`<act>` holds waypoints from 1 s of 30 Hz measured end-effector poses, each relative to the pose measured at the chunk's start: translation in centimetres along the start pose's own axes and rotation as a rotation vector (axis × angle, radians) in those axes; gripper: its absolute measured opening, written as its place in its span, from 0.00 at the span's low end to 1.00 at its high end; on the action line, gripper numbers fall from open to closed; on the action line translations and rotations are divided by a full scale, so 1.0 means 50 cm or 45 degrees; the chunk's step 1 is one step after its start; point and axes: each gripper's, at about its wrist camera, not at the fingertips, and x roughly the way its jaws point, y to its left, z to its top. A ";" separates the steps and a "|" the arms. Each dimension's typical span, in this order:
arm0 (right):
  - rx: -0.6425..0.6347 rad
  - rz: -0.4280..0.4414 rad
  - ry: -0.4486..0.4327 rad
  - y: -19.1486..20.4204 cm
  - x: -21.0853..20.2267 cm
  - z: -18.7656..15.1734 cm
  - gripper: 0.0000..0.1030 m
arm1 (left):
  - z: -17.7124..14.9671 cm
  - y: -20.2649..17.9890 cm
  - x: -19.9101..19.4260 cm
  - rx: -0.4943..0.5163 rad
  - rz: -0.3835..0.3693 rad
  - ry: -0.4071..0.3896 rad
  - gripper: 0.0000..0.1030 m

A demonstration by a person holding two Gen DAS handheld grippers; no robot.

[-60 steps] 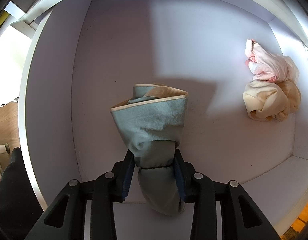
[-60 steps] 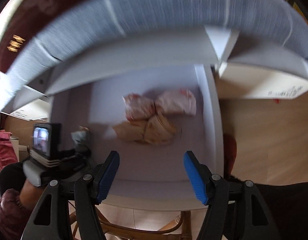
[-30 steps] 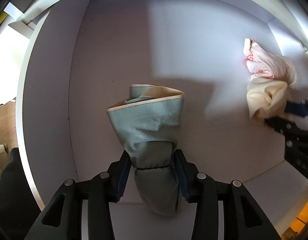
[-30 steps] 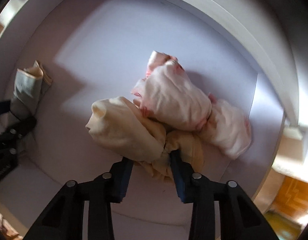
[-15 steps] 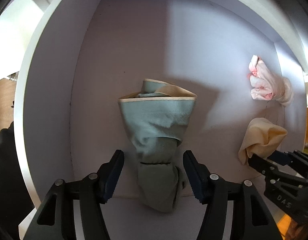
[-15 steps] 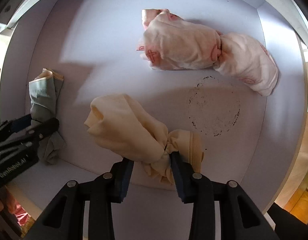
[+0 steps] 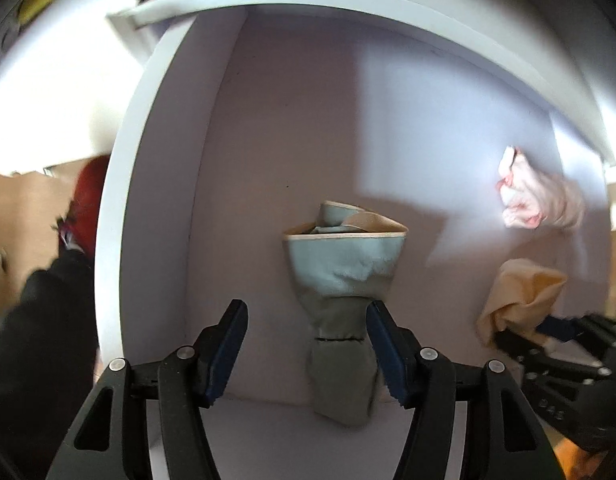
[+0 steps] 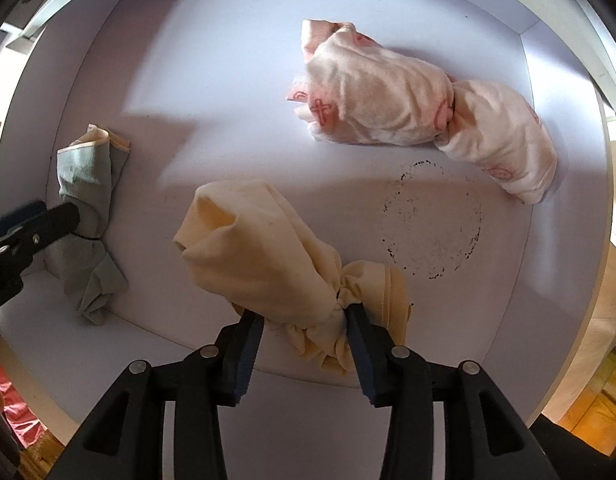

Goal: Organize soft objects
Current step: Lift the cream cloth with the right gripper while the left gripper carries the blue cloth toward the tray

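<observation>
A grey-green tied cloth bundle (image 7: pixel 344 280) lies on the floor of a white drawer (image 7: pixel 268 140). My left gripper (image 7: pixel 306 306) stands open around its knot, with the left pad well clear of the cloth. A cream tied bundle (image 8: pixel 260 248) rests near the drawer's front edge. My right gripper (image 8: pixel 304 316) is at its knot; the jaws are opening, though both pads still touch the cloth. A pink patterned bundle (image 8: pixel 408 108) lies apart at the back right. In the right wrist view the left gripper (image 8: pixel 32 224) sits beside the grey-green bundle (image 8: pixel 84 184).
White drawer walls (image 8: pixel 568 200) enclose all three bundles. A dark ring-shaped mark (image 8: pixel 432 220) stains the floor between the cream and pink bundles. A person's dark sleeve (image 7: pixel 36 340) and something red (image 7: pixel 88 192) are outside the left wall. Wooden flooring shows beyond the drawer.
My left gripper has let go of the grey-green bundle and drawn back a little. The right gripper pulled the cream bundle away from the pink one toward the drawer's front.
</observation>
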 end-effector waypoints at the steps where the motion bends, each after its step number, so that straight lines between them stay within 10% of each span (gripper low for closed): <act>1: -0.004 -0.005 -0.004 0.005 0.001 -0.004 0.42 | -0.002 -0.006 0.005 0.025 0.022 0.003 0.61; 9: -0.030 -0.035 -0.022 0.033 -0.005 -0.029 0.42 | -0.008 -0.025 0.025 0.105 0.057 0.024 0.27; 18: -0.131 -0.131 -0.037 0.085 0.014 -0.044 0.42 | -0.029 0.026 -0.024 0.050 -0.055 -0.061 0.24; 30: -0.210 -0.175 -0.040 0.143 0.035 -0.073 0.45 | -0.101 0.092 -0.264 -0.004 -0.335 -0.425 0.24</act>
